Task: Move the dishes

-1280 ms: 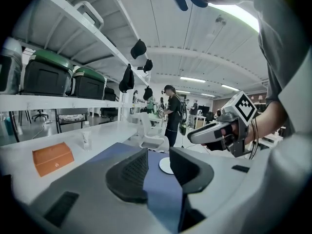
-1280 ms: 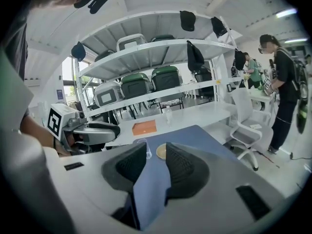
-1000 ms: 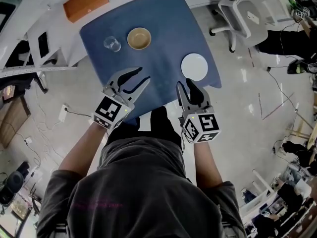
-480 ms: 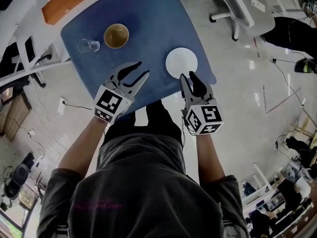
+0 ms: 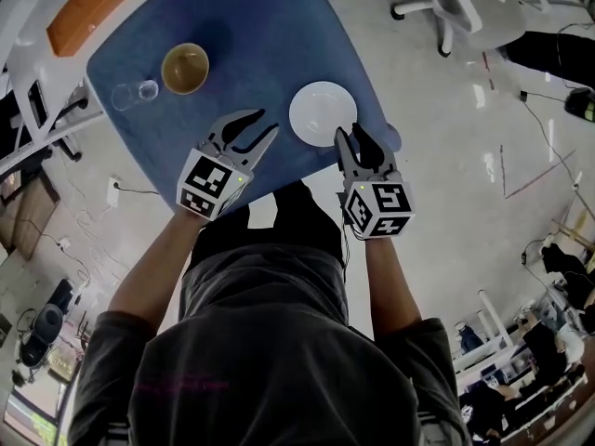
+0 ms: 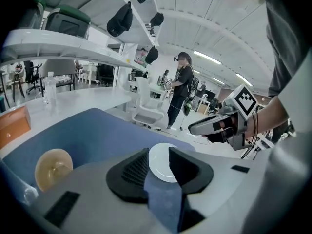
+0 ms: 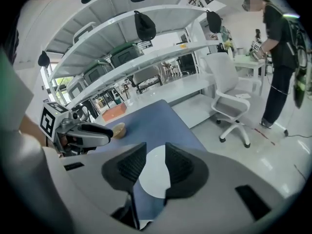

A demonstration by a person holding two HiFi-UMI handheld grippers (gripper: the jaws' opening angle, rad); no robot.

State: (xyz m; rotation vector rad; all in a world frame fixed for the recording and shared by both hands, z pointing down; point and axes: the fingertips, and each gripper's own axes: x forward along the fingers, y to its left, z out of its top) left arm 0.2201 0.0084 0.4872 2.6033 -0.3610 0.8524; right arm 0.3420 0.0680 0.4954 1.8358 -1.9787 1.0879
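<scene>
Blue mat (image 5: 242, 26): plate (image 5: 323, 112) lies near its right edge, just ahead of R gripper (image 5: 351, 136). R and L gripper (image 5: 263, 124) both gape, empty. Approach low, pinch rim w/ R, lift level.

One blue tabletop (image 5: 265, 35) carries one white plate (image 5: 323, 113), one tan bowl (image 5: 184, 68) and one clear glass (image 5: 137, 92). One orange box (image 5: 85, 12) lies far left. Two tongs are near: left tongs (image 5: 260, 124), right tongs (image 5: 350, 134).
</scene>
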